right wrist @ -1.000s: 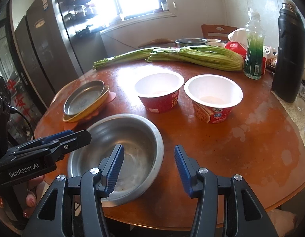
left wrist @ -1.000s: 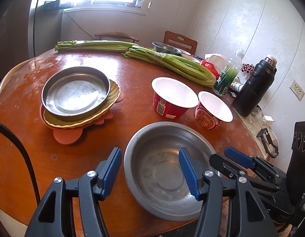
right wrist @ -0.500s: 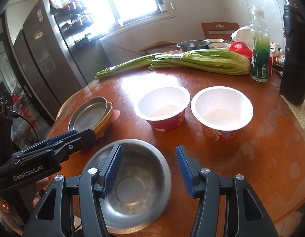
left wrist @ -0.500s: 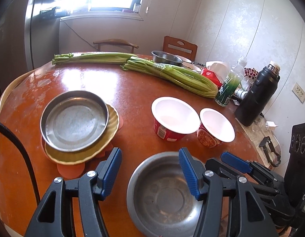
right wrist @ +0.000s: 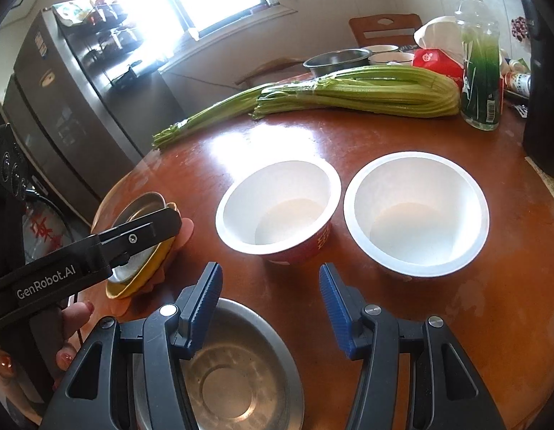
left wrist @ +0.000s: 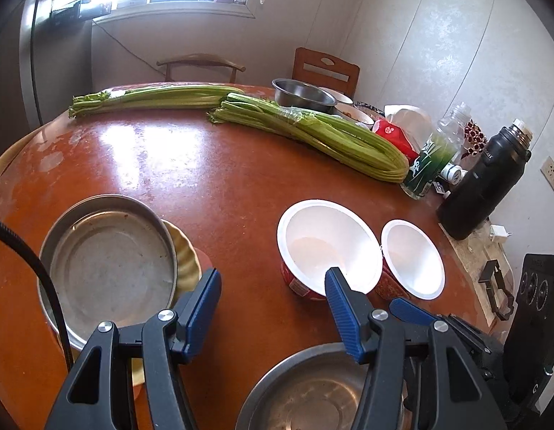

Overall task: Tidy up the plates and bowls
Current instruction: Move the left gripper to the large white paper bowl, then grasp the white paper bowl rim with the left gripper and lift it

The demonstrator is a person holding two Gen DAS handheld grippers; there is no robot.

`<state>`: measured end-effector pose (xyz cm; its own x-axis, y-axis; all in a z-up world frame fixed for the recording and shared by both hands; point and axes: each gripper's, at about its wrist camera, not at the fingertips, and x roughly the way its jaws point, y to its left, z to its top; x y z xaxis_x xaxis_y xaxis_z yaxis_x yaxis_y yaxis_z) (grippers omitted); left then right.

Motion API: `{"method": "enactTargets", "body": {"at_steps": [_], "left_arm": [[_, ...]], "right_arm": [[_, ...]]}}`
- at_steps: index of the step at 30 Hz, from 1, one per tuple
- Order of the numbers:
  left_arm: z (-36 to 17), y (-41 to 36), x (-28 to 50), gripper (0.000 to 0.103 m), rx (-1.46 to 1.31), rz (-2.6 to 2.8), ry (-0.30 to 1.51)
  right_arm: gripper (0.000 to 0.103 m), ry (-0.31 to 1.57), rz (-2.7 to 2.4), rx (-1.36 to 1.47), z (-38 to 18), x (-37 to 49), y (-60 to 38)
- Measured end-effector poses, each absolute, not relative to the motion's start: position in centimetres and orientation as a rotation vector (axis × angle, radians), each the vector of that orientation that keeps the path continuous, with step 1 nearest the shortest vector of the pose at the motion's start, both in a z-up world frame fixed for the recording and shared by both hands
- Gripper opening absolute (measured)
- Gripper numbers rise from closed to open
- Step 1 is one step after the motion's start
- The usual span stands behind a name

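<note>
Both grippers pulled back & up, left gripper [left wrist: 271, 295] spread, right gripper [right wrist: 270, 295] spread, round steel bowl [right wrist: 237, 369] below, 2 white paper bowls [right wrist: 278, 208] ahead.

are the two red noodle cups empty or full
Empty. Both red noodle cups stand upright on the table, showing bare white insides down to the bottom.
</note>
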<state>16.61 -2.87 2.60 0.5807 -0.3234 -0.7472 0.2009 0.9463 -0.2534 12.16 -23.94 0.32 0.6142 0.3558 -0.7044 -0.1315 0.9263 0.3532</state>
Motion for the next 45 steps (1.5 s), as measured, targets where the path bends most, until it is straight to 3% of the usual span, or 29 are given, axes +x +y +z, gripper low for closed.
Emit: {"method": "enactTargets", "body": {"at_steps": [26, 31, 45], "left_arm": [[-1.6, -7.2, 24.0, 0.059, -0.071, -0.342, 1.052], [-1.8, -7.4, 24.0, 0.047, -0.081, -0.378, 1.063], [-0.9, -6.9, 23.2, 0.046, -0.110, -0.400, 1.033]], "right_arm": [[0.058, 0.895, 0.283, 0.243, -1.2, 17.1, -23.4], [0.057, 0.889, 0.292, 0.209, -1.3, 17.2, -22.9], [0.057, 0.852, 0.279, 0.162, -0.4, 16.5, -22.4]]}}
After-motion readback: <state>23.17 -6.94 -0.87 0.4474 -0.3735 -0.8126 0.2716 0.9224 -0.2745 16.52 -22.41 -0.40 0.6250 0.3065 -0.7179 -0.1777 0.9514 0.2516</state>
